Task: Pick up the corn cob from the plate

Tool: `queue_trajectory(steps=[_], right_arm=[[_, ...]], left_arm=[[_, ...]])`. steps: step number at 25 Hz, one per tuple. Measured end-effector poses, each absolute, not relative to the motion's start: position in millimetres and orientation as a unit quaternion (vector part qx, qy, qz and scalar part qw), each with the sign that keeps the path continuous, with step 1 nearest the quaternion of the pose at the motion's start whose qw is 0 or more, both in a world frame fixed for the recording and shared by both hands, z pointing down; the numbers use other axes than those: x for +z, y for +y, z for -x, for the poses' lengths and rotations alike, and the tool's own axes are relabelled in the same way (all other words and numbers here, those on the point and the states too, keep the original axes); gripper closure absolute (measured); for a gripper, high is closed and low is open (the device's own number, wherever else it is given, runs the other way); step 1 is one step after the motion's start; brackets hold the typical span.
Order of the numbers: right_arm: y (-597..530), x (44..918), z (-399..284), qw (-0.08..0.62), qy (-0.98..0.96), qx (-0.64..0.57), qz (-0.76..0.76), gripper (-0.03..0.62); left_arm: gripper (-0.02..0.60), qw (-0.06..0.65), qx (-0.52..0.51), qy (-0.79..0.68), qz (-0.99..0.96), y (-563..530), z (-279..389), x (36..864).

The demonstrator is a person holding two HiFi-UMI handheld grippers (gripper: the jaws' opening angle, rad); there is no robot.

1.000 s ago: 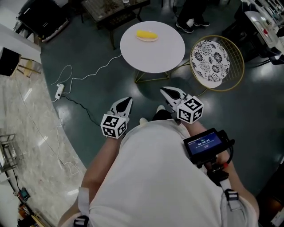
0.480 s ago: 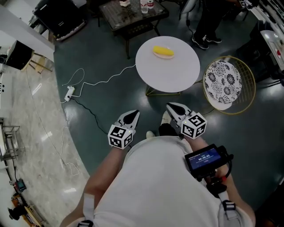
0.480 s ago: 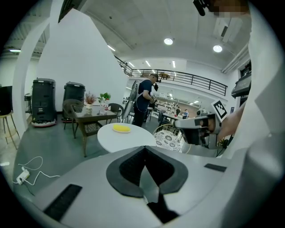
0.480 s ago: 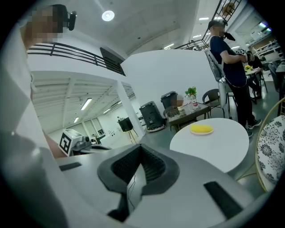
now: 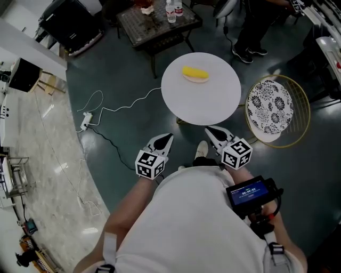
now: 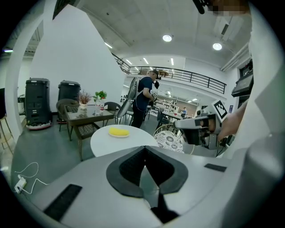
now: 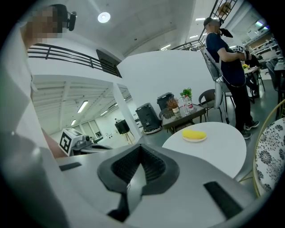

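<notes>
- Head view: corn cob (image 5: 195, 72) lies on its plate (image 5: 198, 80) on the round white counter (image 5: 213, 104), close to the far edge, a bit left of centre. Nothing touching it.
- Left tongs (image 5: 166, 138) & right tongs (image 5: 212, 132) both sit short of the counter's near edge, over the dark floor (image 5: 133, 69). Tips aim at the counter, well apart from the cob.
- Left gripper view: pads pressed together, nothing btwn them, so closed & empty. Cob + plate show small, ahead and left of the pads.
- Right gripper view: same story, pads meet, nothing gripped. Cob shows ahead, off to the right of the pads.
- Only the head view gives the white cable (image 5: 130, 101) snaking over the floor to a power strip (image 5: 85, 121), left of the counter. It also shows the screen unit (image 5: 248, 192) at the wearer's right forearm.
- A bystander (image 6: 144, 100) stands past the counter's far edge. Head view catches just legs & shoes; both gripper views show the figure upright.
- Left gripper view catches the right tongs at its right side. Right gripper view catches the left tongs' marker cube (image 7: 67, 140) at its left.
- Patterned round chair (image 5: 269, 106) w/ gold rim sits just beside the counter's right edge; all three views have it.
- Dark table (image 5: 154, 24) w/ bottles (image 5: 171, 9) stands beyond the far edge. Gripper views add a plant (image 7: 186, 93) on it.
</notes>
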State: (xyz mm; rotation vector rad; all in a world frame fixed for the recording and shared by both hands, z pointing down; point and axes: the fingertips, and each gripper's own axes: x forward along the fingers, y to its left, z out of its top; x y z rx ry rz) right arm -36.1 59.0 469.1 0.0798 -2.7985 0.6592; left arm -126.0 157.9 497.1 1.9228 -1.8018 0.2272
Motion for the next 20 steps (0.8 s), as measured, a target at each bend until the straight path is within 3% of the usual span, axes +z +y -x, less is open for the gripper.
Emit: queue_trajectory(steps=[13,20], right_arm=[[-49.8,463.0,55.1,0.135,-0.965,0.225,-0.008,0.588],[-62.5,470.3,52.2,0.126,-0.965,0.231,-0.004,0.588]], left_arm=[[0.574,0.262,0.1,-0.656,-0.7,36.5,141.5,485.3],[0.574,0.258,0.116,-0.663,-0.694,30.1,141.7,486.5]])
